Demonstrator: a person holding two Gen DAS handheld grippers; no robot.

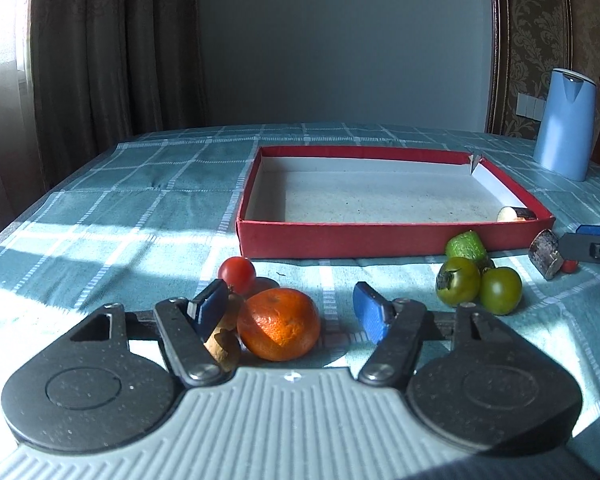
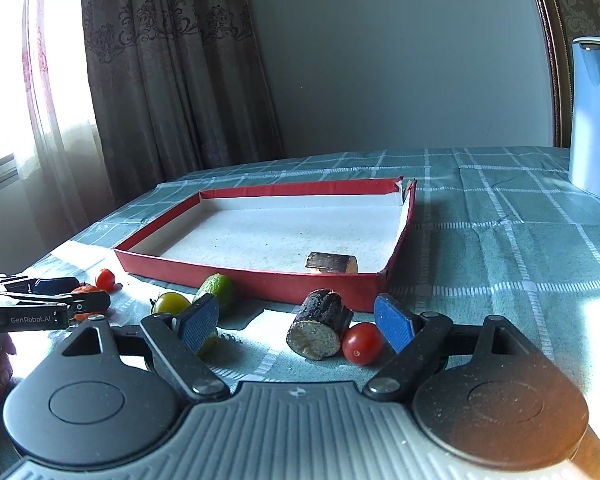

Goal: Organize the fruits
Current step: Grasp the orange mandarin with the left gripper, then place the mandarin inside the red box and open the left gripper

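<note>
The left tongs [image 1: 292,308] stand apart around the round orange mandarin [image 1: 278,324], not clamping; the right tongs [image 2: 296,322] gape over a dark cut log-shaped piece [image 2: 319,329].

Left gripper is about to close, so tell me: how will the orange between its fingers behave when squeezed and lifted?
The orange looks round and slightly flattened, so a nudge could roll it towards the red tomato. Its dimpled, loose-looking skin probably gives a little, so the left gripper should hold it without slipping. It is wide for the gap, so off-centre pads might squirt it forward.
</note>
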